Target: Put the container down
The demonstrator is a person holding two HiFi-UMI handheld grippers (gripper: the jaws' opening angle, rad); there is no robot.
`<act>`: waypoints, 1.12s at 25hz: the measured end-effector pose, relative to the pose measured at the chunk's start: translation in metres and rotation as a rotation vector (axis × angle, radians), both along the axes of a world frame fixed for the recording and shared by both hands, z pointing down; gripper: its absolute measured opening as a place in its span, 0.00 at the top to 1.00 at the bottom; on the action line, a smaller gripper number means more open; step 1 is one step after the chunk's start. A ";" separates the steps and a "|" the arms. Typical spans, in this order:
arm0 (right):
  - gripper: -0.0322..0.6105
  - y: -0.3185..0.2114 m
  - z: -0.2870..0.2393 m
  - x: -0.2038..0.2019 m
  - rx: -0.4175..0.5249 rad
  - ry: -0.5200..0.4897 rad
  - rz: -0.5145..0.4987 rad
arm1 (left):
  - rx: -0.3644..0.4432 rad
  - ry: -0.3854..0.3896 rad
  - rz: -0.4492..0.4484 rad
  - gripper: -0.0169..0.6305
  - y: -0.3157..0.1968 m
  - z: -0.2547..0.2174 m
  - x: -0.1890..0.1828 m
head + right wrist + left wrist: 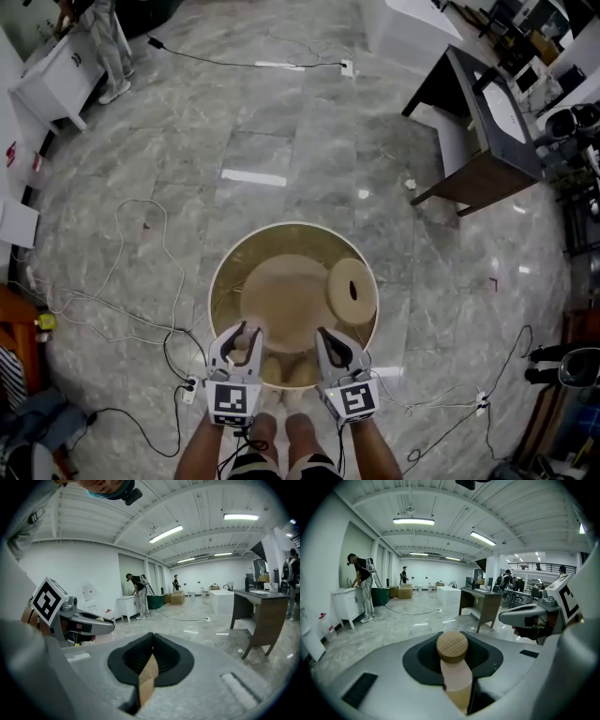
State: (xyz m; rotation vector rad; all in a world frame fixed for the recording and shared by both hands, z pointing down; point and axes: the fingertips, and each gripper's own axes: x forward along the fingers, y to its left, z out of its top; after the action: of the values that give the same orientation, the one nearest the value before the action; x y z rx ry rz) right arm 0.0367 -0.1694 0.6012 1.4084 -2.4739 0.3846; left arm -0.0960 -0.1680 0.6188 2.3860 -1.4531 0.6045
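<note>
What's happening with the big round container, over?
Left tongs shut on wood-capped piece. Right tongs shut on container rim. Container looks lifted, not down yet. Cables on floor, left side.

In the head view's lower middle, the container (228,281) has its near rim covered by the left hand-held gripper (242,339) and the right hand-held gripper (337,351). The person's forearms (200,452) run off the bottom edge. In the right gripper view, the container's wall (147,679) sinks out of sight between the jaws.
</note>
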 end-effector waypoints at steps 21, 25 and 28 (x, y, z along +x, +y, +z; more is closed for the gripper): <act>0.95 -0.034 0.203 -0.012 -0.130 0.002 -0.100 | -0.107 -0.037 -0.050 0.79 -0.031 0.218 0.000; 0.95 -0.035 0.234 -0.014 -0.151 0.003 -0.119 | -0.107 -0.056 -0.053 0.79 -0.039 0.247 -0.001; 0.95 -0.037 0.252 -0.012 -0.161 -0.004 -0.116 | -0.110 -0.060 -0.054 0.79 -0.043 0.265 0.001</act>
State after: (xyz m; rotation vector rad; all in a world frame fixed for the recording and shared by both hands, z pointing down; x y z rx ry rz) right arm 0.0251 -0.2064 0.8528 1.1969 -2.4520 0.5481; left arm -0.0946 -0.2107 0.8840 2.2557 -1.4629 0.7288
